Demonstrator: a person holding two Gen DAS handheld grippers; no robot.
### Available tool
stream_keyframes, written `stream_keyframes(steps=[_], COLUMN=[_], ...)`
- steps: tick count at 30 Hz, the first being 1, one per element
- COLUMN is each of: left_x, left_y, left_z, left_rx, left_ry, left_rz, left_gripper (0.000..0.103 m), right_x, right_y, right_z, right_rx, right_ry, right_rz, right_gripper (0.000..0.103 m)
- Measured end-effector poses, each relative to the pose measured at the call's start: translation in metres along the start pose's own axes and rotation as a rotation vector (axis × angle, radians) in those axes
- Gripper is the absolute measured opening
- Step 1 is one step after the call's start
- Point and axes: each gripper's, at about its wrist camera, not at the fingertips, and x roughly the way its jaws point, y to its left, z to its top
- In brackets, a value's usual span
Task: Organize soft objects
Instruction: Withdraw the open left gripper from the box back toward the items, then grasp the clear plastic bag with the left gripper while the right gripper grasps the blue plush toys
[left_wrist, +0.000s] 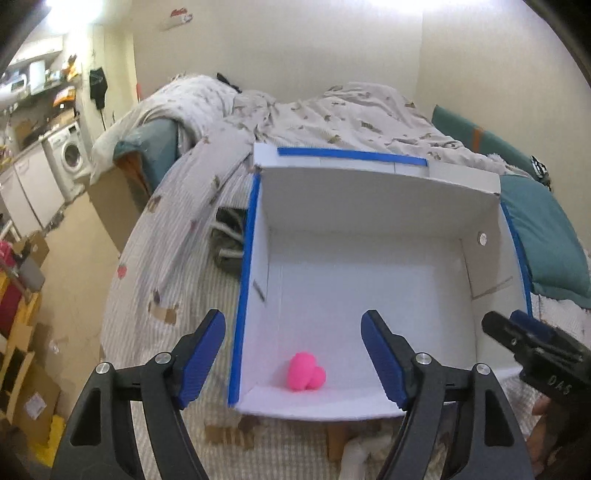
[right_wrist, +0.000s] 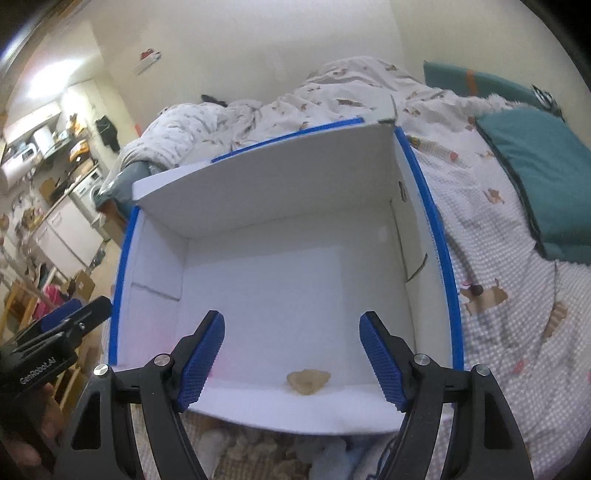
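A white box with blue-taped edges (left_wrist: 246, 236) (right_wrist: 439, 236) sits open on the bed. A pink soft toy (left_wrist: 306, 372) lies on the box floor near the front left corner. A small tan soft object (right_wrist: 308, 380) rests on the floor close to the front wall. My left gripper (left_wrist: 293, 356) hangs open above the front of the box, with the pink toy below and between its fingers, untouched. My right gripper (right_wrist: 291, 356) is open too, above the tan object and apart from it. Each gripper shows in the other's view: the right gripper (left_wrist: 532, 332), the left gripper (right_wrist: 74, 314).
The bed carries a rumpled patterned duvet (left_wrist: 332, 110) and teal pillows (left_wrist: 543, 236) (right_wrist: 543, 177) to the right of the box. More soft things lie on the bed just in front of the box (right_wrist: 258, 454). A kitchen area with a washing machine (left_wrist: 72, 155) lies off to the left.
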Motion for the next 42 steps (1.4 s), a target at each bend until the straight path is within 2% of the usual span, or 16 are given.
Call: stream_keyframes(steps=[4, 6, 11, 14, 15, 16, 18, 23, 26, 29, 35, 38, 42], left_x=[-0.014, -0.023, -0.04, -0.045, -0.046, -0.047, -0.048, -0.046, -0.04, -0.046, -0.056, -0.056, -0.044], left_y=[0.013, 0.016, 0.027, 0.034, 0.037, 0.039, 0.04, 0.04, 0.046, 0.046, 0.028, 0.027, 0.038], left_z=[-0.009, -0.01, -0.023, -0.031, -0.035, -0.038, -0.044, -0.056, -0.061, -0.065, -0.062, -0.057, -0.055], left_rx=[-0.043, -0.036, -0.076, -0.105, -0.113, -0.112, -0.105, -0.063, -0.1, -0.098, -0.005, -0.023, -0.068], left_ry=[0.009, -0.004, -0.009, -0.007, -0.009, -0.01, -0.001, 0.047, 0.092, 0.099, 0.115, 0.132, 0.18], left_rz=[-0.054, -0.034, -0.061, -0.052, -0.028, 0.006, 0.036, 0.084, 0.065, 0.107, 0.142, 0.138, 0.119], left_gripper=[0.074, 0.074, 0.074, 0.074, 0.074, 0.074, 0.074, 0.074, 0.074, 0.074, 0.074, 0.074, 0.074], right_x=[-0.017, -0.027, -0.041, -0.048, -0.051, -0.053, -0.055, -0.052, -0.049, -0.051, -0.067, -0.064, -0.051], right_y=[0.008, 0.009, 0.009, 0.008, 0.008, 0.008, 0.006, 0.007, 0.001, -0.004, -0.019, -0.026, -0.034], right_z=[-0.006, -0.009, -0.019, -0.03, -0.034, -0.037, -0.044, -0.057, -0.061, -0.062, -0.059, -0.057, -0.058], right_rx=[-0.023, -0.024, -0.033, -0.039, -0.044, -0.045, -0.036, -0.043, -0.015, -0.017, 0.047, 0.09, 0.145], right_ry=[-0.002, -0.009, 0.006, 0.0, -0.011, -0.018, -0.023, -0.003, 0.013, 0.026, -0.019, -0.017, 0.035], right_rz=[0.004, 0.004, 0.015, 0.009, 0.004, 0.005, 0.017, 0.02, 0.024, 0.034, 0.064, 0.064, 0.043], right_gripper=[0.08, 0.08, 0.08, 0.08, 0.084, 0.094, 0.103, 0.103, 0.103, 0.103, 0.103, 0.103, 0.103])
